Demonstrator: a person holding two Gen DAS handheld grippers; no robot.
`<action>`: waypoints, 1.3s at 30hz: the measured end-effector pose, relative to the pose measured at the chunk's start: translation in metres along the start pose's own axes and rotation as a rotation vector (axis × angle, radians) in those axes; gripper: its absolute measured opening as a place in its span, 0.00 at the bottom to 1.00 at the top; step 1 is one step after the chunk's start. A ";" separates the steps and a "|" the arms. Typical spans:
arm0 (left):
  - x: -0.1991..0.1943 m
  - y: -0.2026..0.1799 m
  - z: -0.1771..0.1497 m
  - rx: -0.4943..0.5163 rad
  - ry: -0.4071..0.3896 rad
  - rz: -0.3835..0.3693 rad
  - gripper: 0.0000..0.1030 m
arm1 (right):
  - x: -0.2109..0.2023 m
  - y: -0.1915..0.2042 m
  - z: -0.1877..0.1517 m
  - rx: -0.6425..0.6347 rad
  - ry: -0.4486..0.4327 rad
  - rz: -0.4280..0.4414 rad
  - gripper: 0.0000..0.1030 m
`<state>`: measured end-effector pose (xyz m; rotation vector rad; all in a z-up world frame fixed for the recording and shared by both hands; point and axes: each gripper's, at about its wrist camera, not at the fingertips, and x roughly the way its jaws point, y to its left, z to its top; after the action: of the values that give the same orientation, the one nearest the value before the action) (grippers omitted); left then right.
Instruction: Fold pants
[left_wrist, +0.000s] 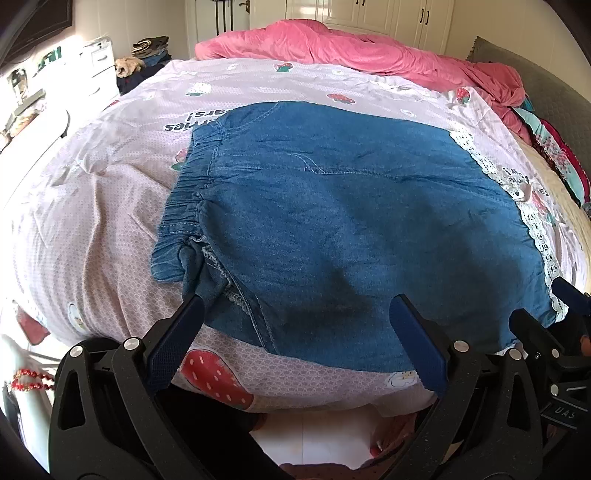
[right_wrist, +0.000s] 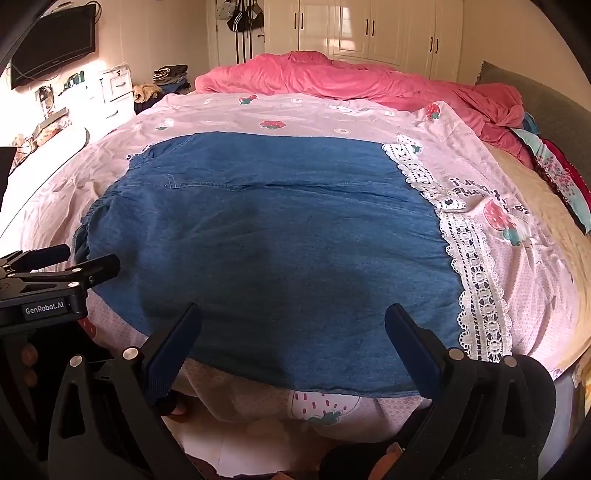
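Blue denim pants (left_wrist: 332, 221) lie flat on the bed, folded leg on leg, with the elastic waistband (left_wrist: 184, 206) at the left and white lace hems (left_wrist: 535, 229) at the right. They also show in the right wrist view (right_wrist: 258, 251), with the lace hems (right_wrist: 469, 266) at the right. My left gripper (left_wrist: 297, 306) is open and empty, hovering over the pants' near edge by the waistband end. My right gripper (right_wrist: 293, 314) is open and empty over the near edge toward the hem end. Each gripper shows at the edge of the other's view.
The pants rest on a pink strawberry-print sheet (left_wrist: 110, 206). A crumpled pink quilt (right_wrist: 351, 77) lies at the far side, folded clothes (right_wrist: 561, 173) at the right edge. White drawers (right_wrist: 118, 92), a wall TV (right_wrist: 55, 40) and wardrobes (right_wrist: 369, 29) stand beyond the bed.
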<state>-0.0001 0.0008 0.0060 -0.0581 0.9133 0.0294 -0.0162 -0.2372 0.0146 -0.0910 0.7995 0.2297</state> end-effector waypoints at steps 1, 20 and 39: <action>0.000 0.000 0.000 0.000 0.000 0.001 0.92 | 0.000 0.000 0.000 0.002 0.000 0.001 0.96; -0.003 -0.001 0.001 0.001 -0.007 -0.005 0.92 | -0.001 -0.002 -0.001 0.004 -0.004 -0.008 0.96; -0.001 0.000 0.004 -0.004 -0.011 -0.007 0.92 | 0.002 -0.002 0.000 0.006 0.000 -0.011 0.96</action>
<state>0.0022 0.0005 0.0096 -0.0645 0.9023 0.0243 -0.0145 -0.2386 0.0132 -0.0900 0.7992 0.2168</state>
